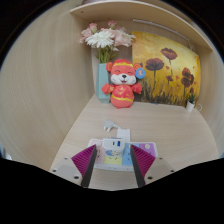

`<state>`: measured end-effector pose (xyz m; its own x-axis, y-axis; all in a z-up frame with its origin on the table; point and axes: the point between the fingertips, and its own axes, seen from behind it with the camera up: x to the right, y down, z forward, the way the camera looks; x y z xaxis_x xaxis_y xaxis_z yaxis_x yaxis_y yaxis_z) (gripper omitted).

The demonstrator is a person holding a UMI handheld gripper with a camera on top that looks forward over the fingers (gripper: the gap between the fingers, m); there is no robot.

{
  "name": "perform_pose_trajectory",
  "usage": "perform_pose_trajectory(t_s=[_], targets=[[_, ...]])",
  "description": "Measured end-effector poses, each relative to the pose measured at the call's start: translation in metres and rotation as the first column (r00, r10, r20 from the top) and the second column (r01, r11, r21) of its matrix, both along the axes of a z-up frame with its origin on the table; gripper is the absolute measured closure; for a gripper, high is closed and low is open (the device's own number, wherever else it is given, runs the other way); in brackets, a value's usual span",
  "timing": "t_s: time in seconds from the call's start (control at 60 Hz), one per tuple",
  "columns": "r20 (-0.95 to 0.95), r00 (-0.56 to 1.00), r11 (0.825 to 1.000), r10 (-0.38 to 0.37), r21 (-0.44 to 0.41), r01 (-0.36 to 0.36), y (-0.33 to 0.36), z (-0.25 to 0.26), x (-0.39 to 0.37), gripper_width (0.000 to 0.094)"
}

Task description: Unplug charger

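Note:
A white charger (113, 149) with a blue mark on its face is plugged into a pale power strip (112, 158) that lies on the wooden desk (170, 135). My gripper (113, 160) is open. Its two magenta pads (83, 158) stand to either side of the strip, and the charger sits between the fingers toward their tips, with a gap at each side. The strip's near end is hidden below the fingers.
A red and white plush toy (122, 84) stands at the back of the desk beside a vase of pale flowers (105, 40). A poppy painting (168, 68) leans on the wall to the right. A wooden shelf (130, 10) hangs above.

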<state>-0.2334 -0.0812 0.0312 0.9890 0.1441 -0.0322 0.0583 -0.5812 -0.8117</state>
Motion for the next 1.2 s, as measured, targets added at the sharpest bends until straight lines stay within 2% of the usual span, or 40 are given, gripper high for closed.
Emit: perform_pose_trajectory(t_s=[0.05,0.083,0.1,0.25,0.35,0.45,0.5,0.533,0.567,0.633,0.683,0.733,0.767,0.833,0.85,0.867,0.983,1.0,1.067,1.2], targets=[[0.037,0.999,1.0,-0.02,0.001,0.02,0.007,-0.005,0.005,0.0429],[0.03,0.999,0.999,-0.03,0.029,0.029,0.012,-0.002,0.001,0.0601],[0.013,1.0,0.999,-0.021,0.039,0.02,0.014,-0.004,0.0,0.0627],[-0.018,0.999,0.996,-0.04,0.079,0.042,0.013,-0.001,0.002,0.0725],[-0.003,0.999,0.996,-0.034,0.08,0.034,0.014,-0.003,0.001,0.0751],[-0.016,1.0,0.998,-0.023,0.055,0.023,0.014,-0.003,0.001,0.0753],[-0.024,1.0,1.0,-0.018,0.005,0.018,0.015,-0.005,0.0,0.0765],[-0.03,1.0,1.0,-0.007,-0.026,0.006,0.014,0.012,0.0,0.0768],[-0.029,1.0,0.999,-0.009,0.048,0.01,0.025,0.055,0.009,0.0769],[-0.037,0.996,0.974,-0.083,0.208,0.089,0.045,0.146,0.045,0.0769],[-0.048,0.993,0.941,-0.111,0.315,0.121,0.055,0.199,0.072,0.077],[-0.036,0.989,0.922,-0.146,0.358,0.149,0.059,0.223,0.105,0.077],[-0.017,0.987,0.919,-0.16,0.363,0.155,0.061,0.225,0.125,0.077],[0.007,0.981,0.925,-0.192,0.335,0.178,0.066,0.21,0.167,0.077],[0.014,0.983,0.938,-0.186,0.3,0.173,0.058,0.195,0.177,0.077],[0.017,0.981,0.944,-0.191,0.279,0.179,0.057,0.184,0.187,0.077],[0.039,0.975,0.97,-0.22,0.113,0.214,0.039,0.091,0.238,0.0771],[0.043,0.973,0.969,-0.227,0.107,0.222,0.036,0.072,0.241,0.077],[0.058,0.974,0.975,-0.22,0.044,0.217,0.026,0.045,0.26,0.0754],[0.06,0.976,0.976,-0.21,-0.048,0.213,0.015,-0.001,0.263,0.0726]])
